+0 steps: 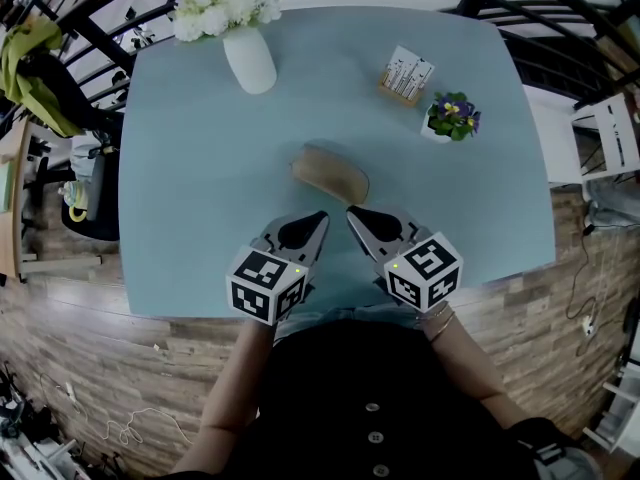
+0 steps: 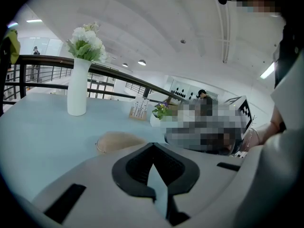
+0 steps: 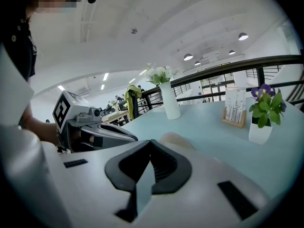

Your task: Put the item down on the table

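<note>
No readable text, card holder [image 1: 406,76] print perhaps lettering, too small to read

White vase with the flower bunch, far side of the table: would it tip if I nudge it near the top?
Probably yes: the tall, slim white vase carries a wide bunch of white flowers, so it looks top-heavy. Its smooth, plain wall may slip between jaws. It could be fragile if it is ceramic, which I cannot confirm.

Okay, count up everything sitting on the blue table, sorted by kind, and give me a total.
Flower containers: 2 (white vase, small pot of purple flowers)
Wooden holder with white packets: 1
Tan oblong item: 1
Total: 4
</note>
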The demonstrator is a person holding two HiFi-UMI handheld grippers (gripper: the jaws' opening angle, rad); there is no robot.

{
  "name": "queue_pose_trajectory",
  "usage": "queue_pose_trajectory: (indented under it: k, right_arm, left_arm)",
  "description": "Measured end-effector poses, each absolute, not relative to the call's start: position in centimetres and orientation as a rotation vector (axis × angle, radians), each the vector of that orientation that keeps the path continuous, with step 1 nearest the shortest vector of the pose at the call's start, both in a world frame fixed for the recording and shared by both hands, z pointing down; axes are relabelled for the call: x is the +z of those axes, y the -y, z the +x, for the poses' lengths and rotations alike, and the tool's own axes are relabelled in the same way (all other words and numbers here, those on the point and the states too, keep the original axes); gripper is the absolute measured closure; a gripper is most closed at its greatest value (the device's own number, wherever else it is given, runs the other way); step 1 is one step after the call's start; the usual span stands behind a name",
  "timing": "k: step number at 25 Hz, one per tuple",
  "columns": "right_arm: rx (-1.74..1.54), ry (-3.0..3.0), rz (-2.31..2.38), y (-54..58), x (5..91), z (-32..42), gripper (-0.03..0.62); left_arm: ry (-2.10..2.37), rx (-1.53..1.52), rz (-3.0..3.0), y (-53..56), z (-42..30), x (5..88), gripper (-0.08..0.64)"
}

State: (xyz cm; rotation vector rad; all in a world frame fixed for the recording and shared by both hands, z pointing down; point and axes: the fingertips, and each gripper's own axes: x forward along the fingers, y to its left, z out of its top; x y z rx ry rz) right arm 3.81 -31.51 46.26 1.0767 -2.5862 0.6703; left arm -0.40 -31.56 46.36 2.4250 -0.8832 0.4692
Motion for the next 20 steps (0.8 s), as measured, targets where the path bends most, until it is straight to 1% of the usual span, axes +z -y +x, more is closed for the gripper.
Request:
queue_pose_trajectory:
  k: [20]
  right_arm:
    - [0.749, 2.563, 1.073, 31.4, 47.6, 4.2, 0.589]
  left_arm:
    - [0.825, 0.485, 2.417, 31.5, 0.3, 47.2, 0.543]
